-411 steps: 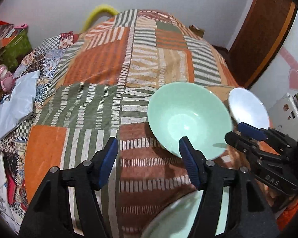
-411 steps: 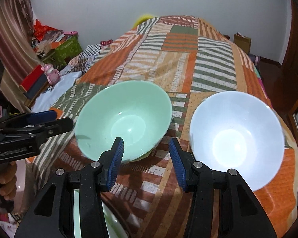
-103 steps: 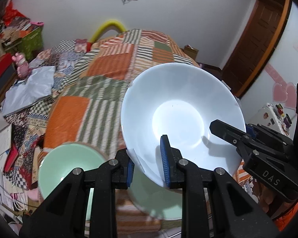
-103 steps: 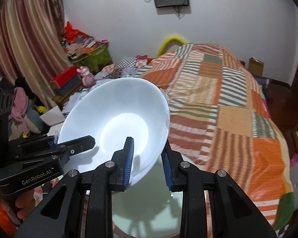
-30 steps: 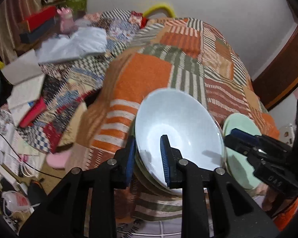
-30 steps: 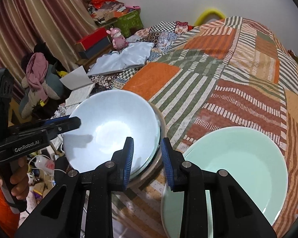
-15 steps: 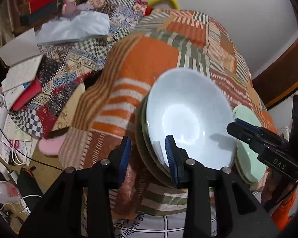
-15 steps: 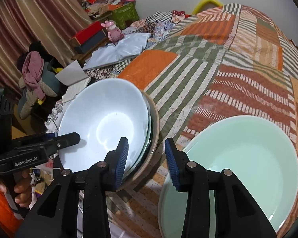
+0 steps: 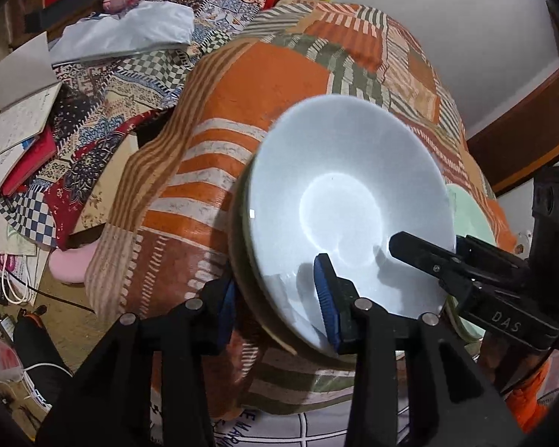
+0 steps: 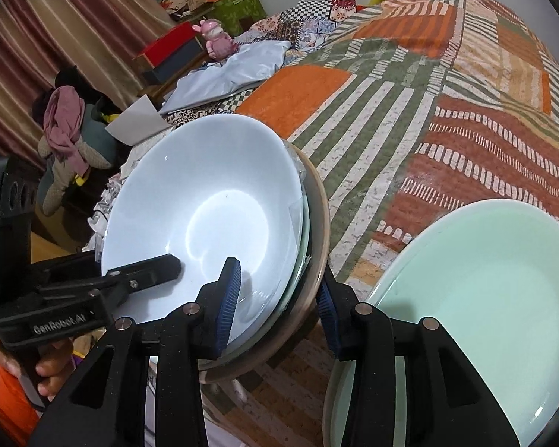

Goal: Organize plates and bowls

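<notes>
White bowl (image 9: 339,201) sits nested on top of a stack of bowls (image 10: 316,223) at the near corner of the bed (image 9: 279,74), which is covered by a patchwork quilt of orange, green and brown stripes. Under its rim show a greenish edge and, lowest, a tan rim. Beside the stack, toward the bed's middle, lies a pale green plate (image 10: 477,279), close to the stack but not clearly touching it.

Both grippers straddle the near rim of the stack from opposite sides. The left gripper (image 9: 275,305) has one blue-padded finger inside the white bowl and the other outside the stack; its fingers have just been opening and stand slightly apart, the pads no longer pressing on the rim, though the rim lies between them. The right gripper (image 10: 275,298) is placed likewise: one finger over the inside of the white bowl, the other outside the tan rim, next to the green plate. Its fingers have also just been opening and stand apart around the rim without gripping it.

A hand (image 10: 48,368) with an orange sleeve holds the left gripper's handle. Beyond the bed's edge the floor is crowded with papers, cloths, a red box (image 10: 167,48) and a pink toy (image 10: 216,37).
</notes>
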A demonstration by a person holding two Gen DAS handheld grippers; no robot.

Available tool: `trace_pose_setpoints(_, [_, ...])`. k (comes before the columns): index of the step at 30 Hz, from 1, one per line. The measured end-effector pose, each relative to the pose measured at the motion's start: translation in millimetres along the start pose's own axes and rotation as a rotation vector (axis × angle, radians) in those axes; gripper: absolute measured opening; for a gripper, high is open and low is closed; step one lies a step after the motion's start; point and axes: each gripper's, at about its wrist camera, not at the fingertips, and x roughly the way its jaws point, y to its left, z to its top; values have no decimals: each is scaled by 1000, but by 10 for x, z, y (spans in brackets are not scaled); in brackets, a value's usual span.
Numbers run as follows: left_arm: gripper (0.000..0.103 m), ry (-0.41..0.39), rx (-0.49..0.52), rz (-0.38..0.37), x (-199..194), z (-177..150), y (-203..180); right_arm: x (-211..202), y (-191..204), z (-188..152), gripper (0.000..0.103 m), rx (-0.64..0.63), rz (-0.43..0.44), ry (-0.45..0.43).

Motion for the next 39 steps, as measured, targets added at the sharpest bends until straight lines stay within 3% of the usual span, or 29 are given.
trace_pose_setpoints(13, [39,-32,8,43,-88,46,-119,-110,-61,-5,36,46,-7,-6])
trace_pose_setpoints(27, [39,-127,92,49,-378,83,-621,-651,-159,-34,36,58,-35,-139])
trace_pose_setpoints(39, [39,-161,178,21,-534,16,-1187,-1112,-385,-182,36,96,-76,-225])
